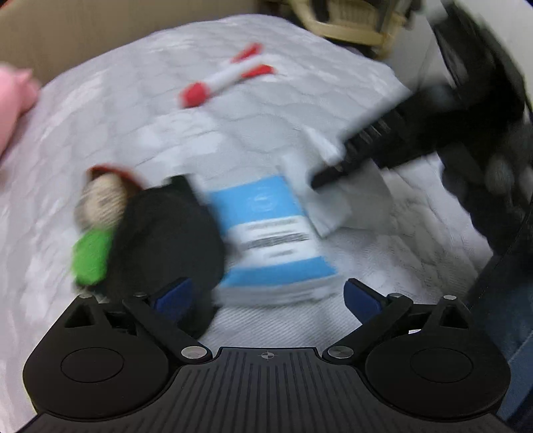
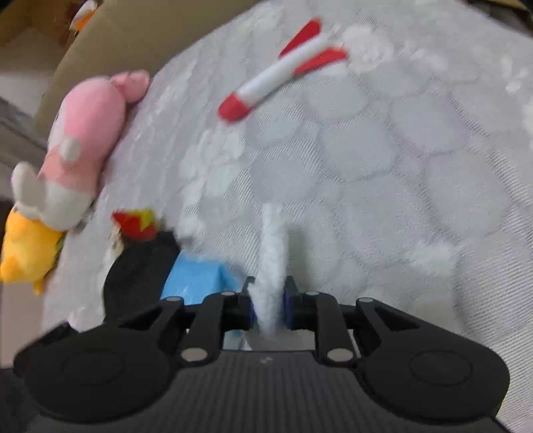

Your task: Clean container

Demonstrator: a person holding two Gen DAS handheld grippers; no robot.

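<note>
While the left gripper [image 1: 266, 296] is tilted steeply downward, jaws spread empty, a white wipe [image 2: 271, 266] is pinched at 12 o'clock by the right gripper [image 2: 269, 299].

A red-and-white toy rocket [image 2: 283, 68] lies toward the far side of a white quilted mattress [image 2: 399, 166], while a pink plush toy [image 2: 90, 133] and a yellow plush [image 2: 26, 256] rest along its left edge, beside a brown cardboard wall [image 2: 133, 30].
</note>
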